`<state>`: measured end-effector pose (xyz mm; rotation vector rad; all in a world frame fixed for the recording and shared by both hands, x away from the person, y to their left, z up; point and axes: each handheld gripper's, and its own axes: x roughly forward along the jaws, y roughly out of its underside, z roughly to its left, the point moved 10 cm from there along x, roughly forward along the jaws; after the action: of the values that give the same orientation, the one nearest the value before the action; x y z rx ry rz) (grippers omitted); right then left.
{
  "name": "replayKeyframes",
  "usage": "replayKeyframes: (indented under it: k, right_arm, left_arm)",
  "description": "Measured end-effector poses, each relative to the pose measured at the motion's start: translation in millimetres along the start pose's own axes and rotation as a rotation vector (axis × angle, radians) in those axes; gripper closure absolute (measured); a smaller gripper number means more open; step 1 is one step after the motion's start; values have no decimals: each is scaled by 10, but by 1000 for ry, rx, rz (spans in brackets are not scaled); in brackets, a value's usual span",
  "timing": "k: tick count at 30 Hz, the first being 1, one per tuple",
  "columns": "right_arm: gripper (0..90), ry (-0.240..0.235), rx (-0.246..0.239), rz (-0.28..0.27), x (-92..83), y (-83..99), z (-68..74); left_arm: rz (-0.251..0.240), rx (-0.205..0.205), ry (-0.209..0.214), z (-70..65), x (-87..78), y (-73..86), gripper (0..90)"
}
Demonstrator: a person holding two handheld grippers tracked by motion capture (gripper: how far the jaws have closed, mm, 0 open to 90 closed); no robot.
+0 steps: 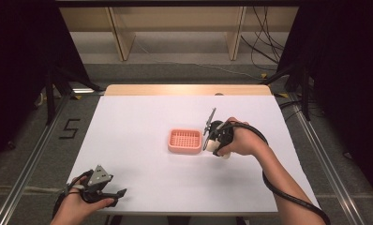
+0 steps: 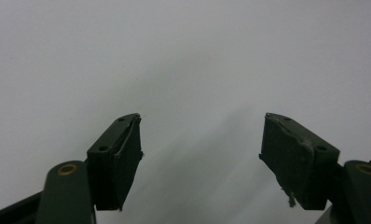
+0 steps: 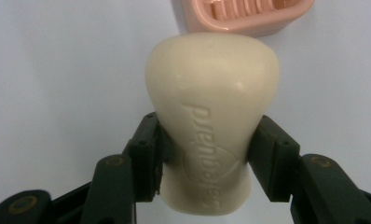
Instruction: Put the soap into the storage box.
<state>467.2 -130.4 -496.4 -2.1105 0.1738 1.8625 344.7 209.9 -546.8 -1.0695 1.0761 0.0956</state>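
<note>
A cream bar of soap [image 3: 211,116] with raised lettering sits between the jaws of my right gripper [image 3: 204,147], which is shut on it. In the high view that gripper [image 1: 212,140] is held just right of a pink slatted soap dish [image 1: 185,140] at the middle of the white table, and a bit of the soap [image 1: 223,154] shows under the hand. The dish's rim [image 3: 249,21] lies just beyond the soap in the right gripper view. My left gripper [image 1: 121,192] rests low near the table's front left edge, its jaws [image 2: 200,154] wide open with nothing between them.
The white table top [image 1: 138,126] has a wooden strip along its far edge. Dark curtains, metal floor rails and cables surround the table, with wooden shelf legs beyond. A black cable trails from the right gripper along the forearm.
</note>
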Motion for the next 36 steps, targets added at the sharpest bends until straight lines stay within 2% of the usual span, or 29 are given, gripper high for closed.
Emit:
replayKeyframes:
  k: [1,2,4,5,6,7,8,11,12,14,15,16,19,23,24,27,30,32,34,36]
  right_arm:
    - [506,-4,26,4,-1,3,14]
    - [505,0,-5,2,2,-13,-6]
    - [506,-3,-10,-10,10,-21,-16]
    - [505,-2,12,1,1,-22,1]
    - [506,-2,-2,0,3,-34,-5]
    - [505,-1,4,3,4,-38,-1]
    - [505,-1,-15,-2,13,-48,-18]
    - [506,1,-17,-5,14,-64,-20]
    - [506,0,5,3,7,-65,0]
    - [506,-2,-18,-7,15,-82,-21]
    - [505,0,3,3,3,-86,-7]
    - [506,0,-3,-2,0,-103,-17]
    - [506,-1,-11,-7,3,-116,-24]
    - [506,3,7,-1,-6,-132,-20]
    - [505,6,-9,-7,-3,-147,-34]
    - [506,3,1,2,-8,-149,-27]
    - [506,3,-28,-12,6,-171,-53]
    - [506,3,-5,-2,0,-180,-39]
    - [506,0,-20,-8,7,-190,-46]
    - [506,-1,5,-1,0,-203,-30]
  left_arm:
    - [-3,-10,0,-6,-2,-1,285]
    - [4,27,-9,22,-6,-1,285]
    - [-10,29,-45,44,9,-8,285]
    - [-10,29,-45,44,8,-8,285]
    - [-10,30,-43,44,8,-9,285]
    - [-5,26,-31,34,3,-6,285]
    - [-1,22,-6,14,-7,-4,285]
    - [-2,22,-5,14,-7,-4,285]
    - [-1,22,-6,15,-8,-5,285]
    - [0,24,-5,18,-11,-4,285]
    - [-6,18,-5,15,-10,-9,285]
    - [-20,25,-12,28,-1,-27,285]
    - [-16,22,-10,24,-1,-22,285]
    - [-20,28,-12,32,-1,-27,285]
    - [-20,23,-11,27,0,-26,285]
    - [-18,20,-10,22,-1,-24,285]
    - [-18,24,-10,24,0,-24,285]
    - [-18,25,-10,24,-1,-24,285]
    - [-19,23,-11,24,-1,-25,285]
    - [-20,27,-11,27,-1,-28,285]
